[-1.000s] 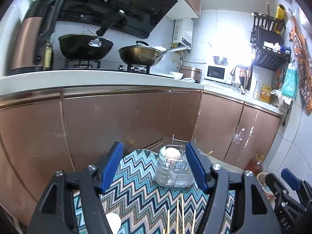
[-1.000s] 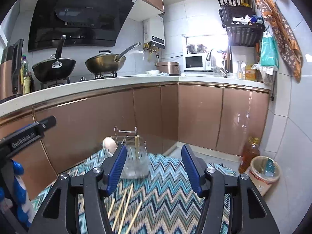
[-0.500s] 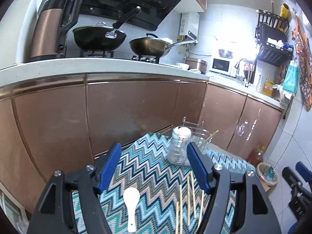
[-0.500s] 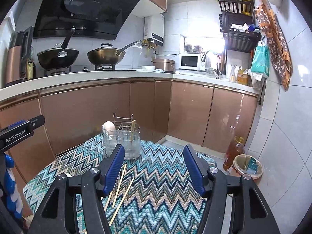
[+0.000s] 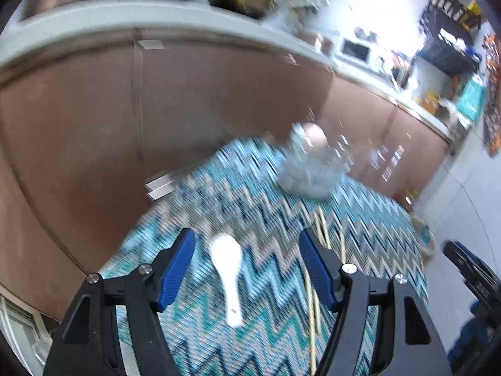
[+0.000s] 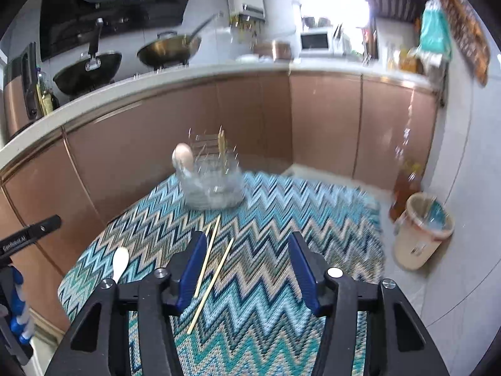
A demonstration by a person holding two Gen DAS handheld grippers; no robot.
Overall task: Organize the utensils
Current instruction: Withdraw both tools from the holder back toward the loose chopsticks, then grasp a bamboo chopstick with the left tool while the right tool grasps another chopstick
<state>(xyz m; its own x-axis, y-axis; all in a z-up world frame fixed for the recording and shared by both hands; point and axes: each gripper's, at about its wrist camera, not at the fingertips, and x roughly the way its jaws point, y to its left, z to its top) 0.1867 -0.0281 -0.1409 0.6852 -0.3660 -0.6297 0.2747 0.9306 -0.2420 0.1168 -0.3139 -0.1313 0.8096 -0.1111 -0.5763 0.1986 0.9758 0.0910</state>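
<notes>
Spoon (image 5: 228,274) between left fingers (image 5: 177,269), untouched — chopsticks (image 6: 209,269) beside right fingers (image 6: 191,269)

Left tool (image 5: 246,264) is tilted downward, its blue-padded fingers (image 5: 175,269) standing apart with nothing clamped between them; the jaws have just been closing slightly. Right tool (image 6: 247,271) is likewise pitched downward, fingers (image 6: 191,272) parted and gripping nothing, its jaws also having just been closing. Each tool shows at the edge of the other's view, left beside right, neither touching the other.
</notes>
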